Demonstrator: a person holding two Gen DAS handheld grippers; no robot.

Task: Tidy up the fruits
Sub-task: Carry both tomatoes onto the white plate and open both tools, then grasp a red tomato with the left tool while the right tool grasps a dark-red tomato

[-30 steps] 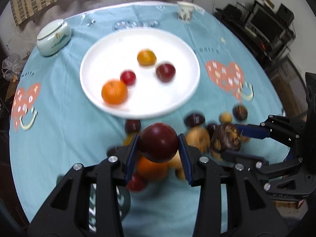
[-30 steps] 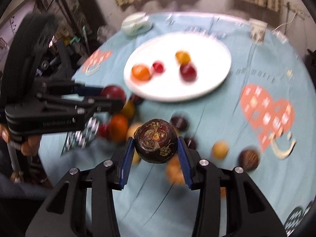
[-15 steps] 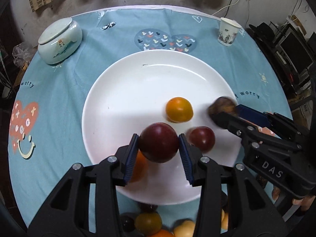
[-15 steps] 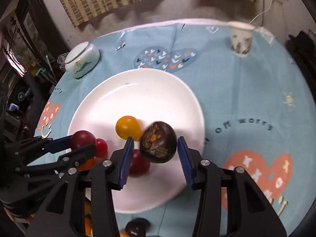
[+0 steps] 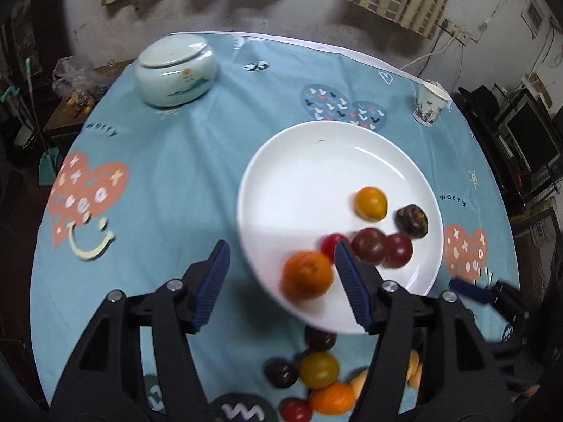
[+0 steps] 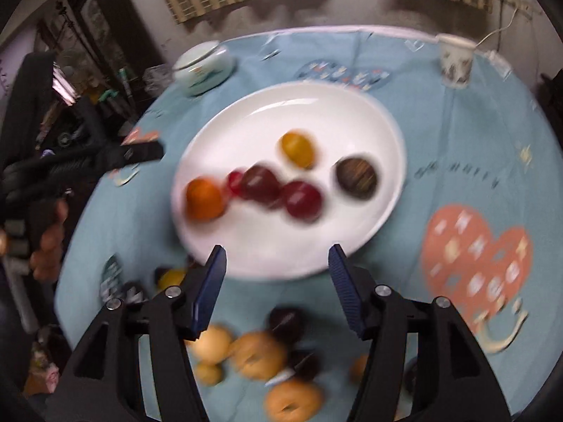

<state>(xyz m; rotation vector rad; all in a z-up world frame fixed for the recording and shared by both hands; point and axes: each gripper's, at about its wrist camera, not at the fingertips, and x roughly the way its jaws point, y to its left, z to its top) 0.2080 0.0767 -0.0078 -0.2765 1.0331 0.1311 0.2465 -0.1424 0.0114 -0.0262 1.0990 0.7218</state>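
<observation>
A white plate [image 5: 316,161] [image 6: 316,112] holds several fruits: an orange [image 5: 307,274] [image 6: 204,198], a small red fruit [image 5: 332,242], two dark red plums [image 5: 369,246] [image 6: 302,198], a yellow fruit [image 5: 370,203] [image 6: 297,148] and a dark mottled fruit [image 5: 412,220] [image 6: 356,177]. My left gripper [image 5: 281,274] is open and empty over the plate's near left edge. My right gripper [image 6: 278,277] is open and empty at the plate's near rim. Loose fruits [image 5: 318,369] [image 6: 258,353] lie on the cloth in front of the plate.
A pale lidded ceramic jar [image 5: 176,70] [image 6: 204,66] stands at the back left. A paper cup [image 5: 431,103] [image 6: 455,59] stands at the back right. The round table has a blue cloth [image 5: 158,183]. The right gripper's fingertip [image 5: 469,290] shows at the plate's right.
Both grippers have opened and let go: the dark red plum and the dark mottled fruit now lie on the plate. Both grippers have drawn back toward the plate's near edge.
</observation>
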